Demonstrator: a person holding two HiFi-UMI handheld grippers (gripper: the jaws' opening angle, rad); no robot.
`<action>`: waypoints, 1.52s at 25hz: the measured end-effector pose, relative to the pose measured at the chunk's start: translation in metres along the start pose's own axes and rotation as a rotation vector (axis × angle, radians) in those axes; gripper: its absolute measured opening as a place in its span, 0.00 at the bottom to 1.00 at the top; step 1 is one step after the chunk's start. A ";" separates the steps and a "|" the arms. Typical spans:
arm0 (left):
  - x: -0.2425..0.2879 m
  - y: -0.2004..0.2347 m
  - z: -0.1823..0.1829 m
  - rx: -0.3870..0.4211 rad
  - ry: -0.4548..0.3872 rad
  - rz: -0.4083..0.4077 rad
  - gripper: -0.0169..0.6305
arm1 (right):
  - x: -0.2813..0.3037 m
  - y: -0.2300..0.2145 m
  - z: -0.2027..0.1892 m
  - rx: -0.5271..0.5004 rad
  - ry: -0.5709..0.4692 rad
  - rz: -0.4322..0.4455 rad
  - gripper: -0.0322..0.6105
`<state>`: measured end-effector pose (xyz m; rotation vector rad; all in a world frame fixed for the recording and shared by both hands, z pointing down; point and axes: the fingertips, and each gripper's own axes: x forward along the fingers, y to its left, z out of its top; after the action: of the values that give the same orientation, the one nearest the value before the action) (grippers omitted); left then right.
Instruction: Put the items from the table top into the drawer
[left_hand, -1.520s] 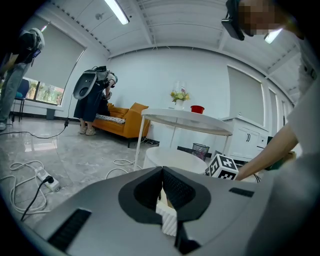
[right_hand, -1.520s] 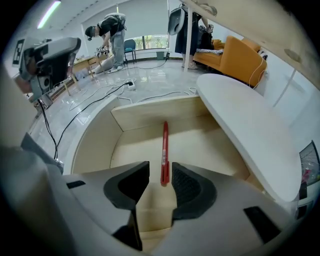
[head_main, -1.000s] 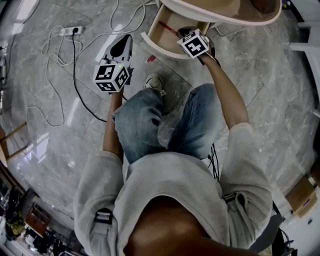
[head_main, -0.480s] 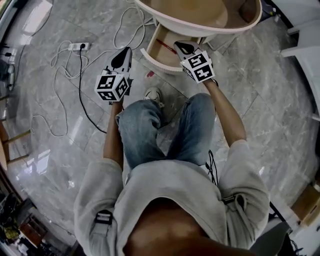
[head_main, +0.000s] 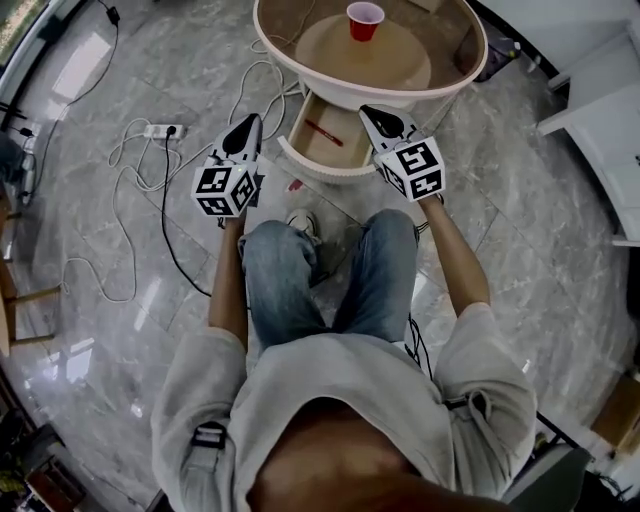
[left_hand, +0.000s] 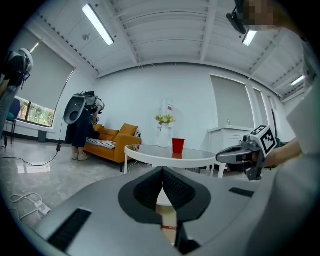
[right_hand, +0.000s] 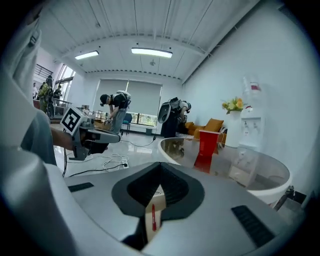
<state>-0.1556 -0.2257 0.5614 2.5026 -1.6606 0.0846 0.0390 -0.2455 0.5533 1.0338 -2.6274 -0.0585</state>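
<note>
Square markers: left tongs (head_main: 248, 122), right tongs (head_main: 370, 112)

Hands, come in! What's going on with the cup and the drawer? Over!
Left gripper shut, empty; right gripper shut, empty. Red cup upright on table, not yet stowed. Drawer open, red pen inside. Nothing blocking.

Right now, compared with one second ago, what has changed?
The right gripper has drawn back from the open drawer and risen, shut and empty. The left gripper has risen a little, shut too. The red pen stays in the drawer, which stays open.
</note>
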 end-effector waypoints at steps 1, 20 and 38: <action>0.000 -0.001 0.006 0.001 -0.009 -0.001 0.05 | -0.004 -0.003 0.007 -0.007 -0.009 -0.008 0.09; 0.002 -0.006 0.016 -0.022 -0.038 -0.011 0.05 | 0.028 -0.067 0.065 -0.488 0.162 -0.094 0.09; -0.002 0.014 0.006 -0.038 -0.029 0.004 0.05 | 0.084 -0.129 0.066 -1.028 0.454 -0.179 0.29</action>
<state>-0.1698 -0.2305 0.5565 2.4849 -1.6622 0.0169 0.0456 -0.4022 0.4941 0.7480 -1.6881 -0.9653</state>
